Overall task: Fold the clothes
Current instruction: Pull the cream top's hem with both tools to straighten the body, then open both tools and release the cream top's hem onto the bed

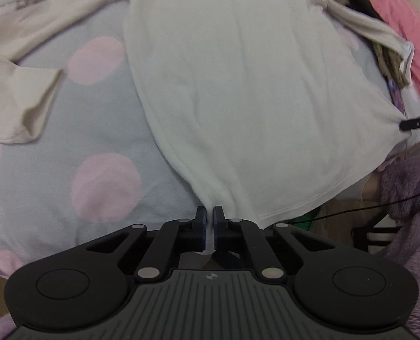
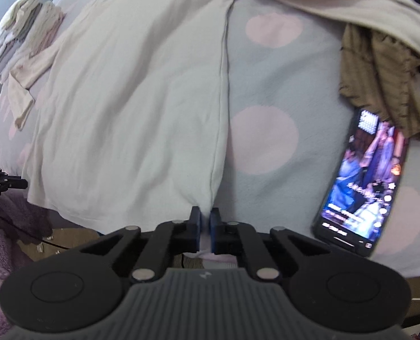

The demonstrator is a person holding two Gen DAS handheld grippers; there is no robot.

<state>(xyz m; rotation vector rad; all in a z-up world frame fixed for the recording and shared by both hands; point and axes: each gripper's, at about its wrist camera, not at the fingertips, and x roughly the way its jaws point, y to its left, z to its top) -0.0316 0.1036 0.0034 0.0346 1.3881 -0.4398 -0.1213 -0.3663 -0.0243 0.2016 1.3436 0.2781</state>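
Observation:
A white long-sleeved shirt (image 1: 238,85) lies spread flat on a bed with a pale blue cover with pink dots (image 1: 82,155). My left gripper (image 1: 209,212) is shut on the shirt's lower left hem corner at the bed's near edge. My right gripper (image 2: 205,214) is shut on the shirt's (image 2: 130,99) lower right hem corner. Each gripper's tip shows in the other's view, the right one at the far right (image 1: 416,123) and the left one at the far left (image 2: 6,182). One cream sleeve (image 1: 26,56) lies bent to the left.
A phone with a lit screen (image 2: 365,181) lies on the bed right of my right gripper. An olive garment (image 2: 379,76) lies beyond it. A stack of folded clothes (image 2: 20,34) sits at the far left. A pink cloth (image 1: 402,36) and purple fleece (image 1: 408,198) lie beside the bed.

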